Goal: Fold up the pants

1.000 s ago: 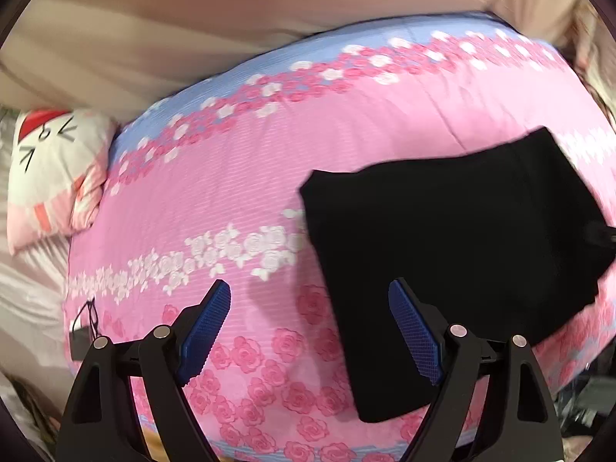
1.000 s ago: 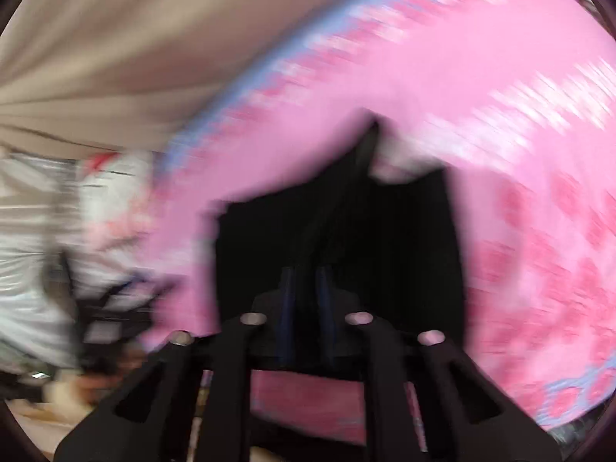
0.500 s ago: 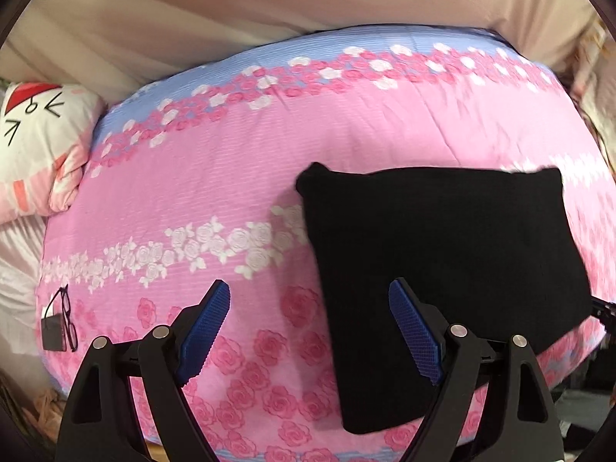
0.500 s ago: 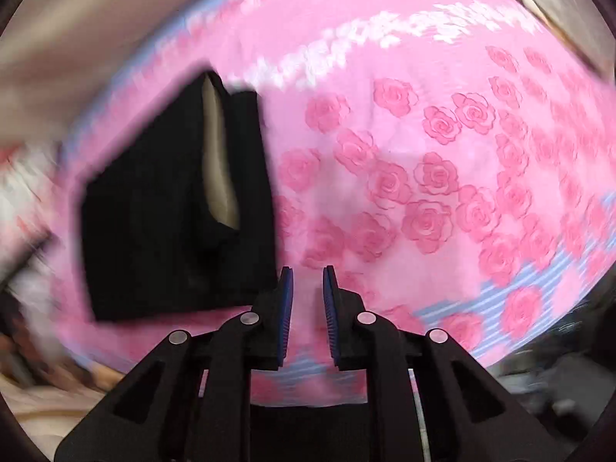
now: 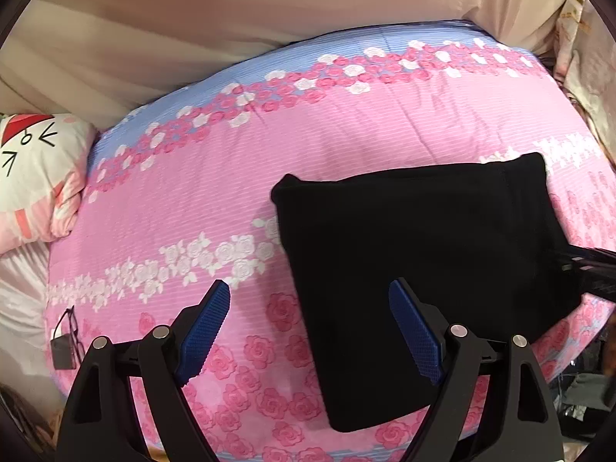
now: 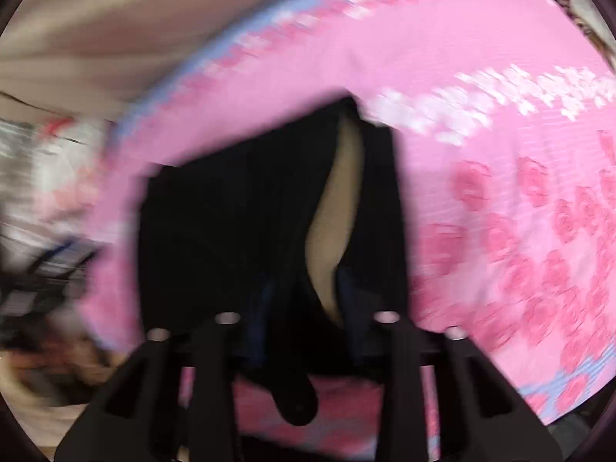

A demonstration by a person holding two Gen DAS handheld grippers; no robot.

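The black pants (image 5: 423,246) lie folded into a rough square on the pink floral bed cover (image 5: 231,192), right of centre in the left wrist view. My left gripper (image 5: 310,331) is open and empty, held above the pants' left edge, its right finger over the cloth. The right gripper's tip (image 5: 593,273) shows at the pants' right edge. The right wrist view is blurred: the pants (image 6: 231,231) show a beige inner lining (image 6: 335,215), and the right gripper (image 6: 304,315) stands part open with black cloth between its fingers.
A cartoon-face pillow (image 5: 34,169) lies at the far left. Glasses and a small black object (image 5: 65,342) rest near the bed's left front edge. A beige curtain (image 5: 269,7) hangs behind the bed. Clutter lies past the right edge.
The right gripper swung back from the bare cover onto the pants and opened from nearly shut. The left gripper stayed open and barely moved.
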